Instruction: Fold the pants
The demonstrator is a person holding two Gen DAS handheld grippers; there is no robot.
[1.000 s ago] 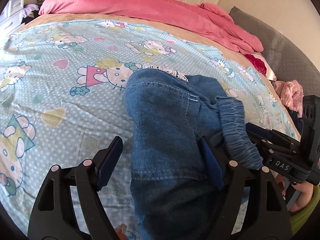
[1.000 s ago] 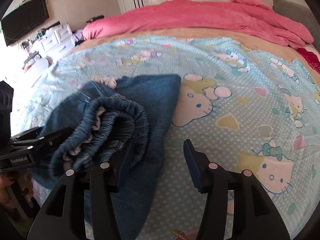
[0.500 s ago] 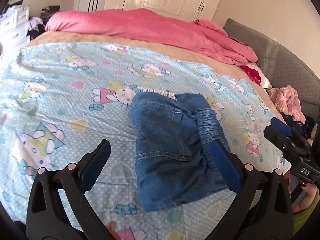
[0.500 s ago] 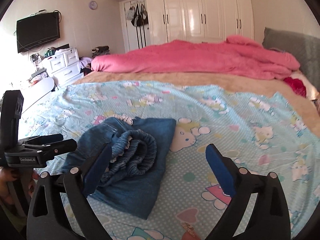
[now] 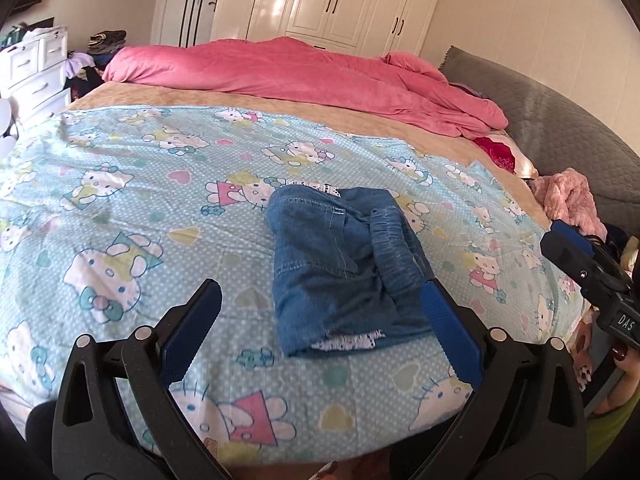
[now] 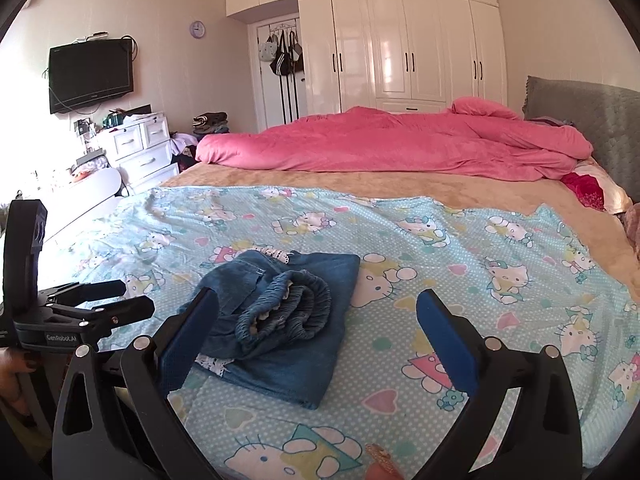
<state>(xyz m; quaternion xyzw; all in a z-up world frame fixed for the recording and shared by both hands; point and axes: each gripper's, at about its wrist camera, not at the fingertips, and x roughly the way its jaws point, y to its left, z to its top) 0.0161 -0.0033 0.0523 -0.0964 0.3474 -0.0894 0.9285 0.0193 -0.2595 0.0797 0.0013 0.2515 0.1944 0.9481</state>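
Pants (image 5: 344, 268) folded on bed (image 5: 120, 208); my left tool (image 5: 320, 320), right tool (image 6: 318, 324) wide, empty above pants. Next: check neatness.

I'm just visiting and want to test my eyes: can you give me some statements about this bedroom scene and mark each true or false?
1. The jeans lie folded on the cartoon-cat sheet. True.
2. The left gripper is clamped on the jeans. False: its fingers are spread wide, touching nothing.
3. The right gripper is open too. True.
4. The pink duvet covers the jeans. False: it is bunched along the far side of the bed, apart from them.
5. The elastic waistband sits on top of the folded bundle. True.
6. The TV stands on the dresser. False: it hangs on the wall above it.
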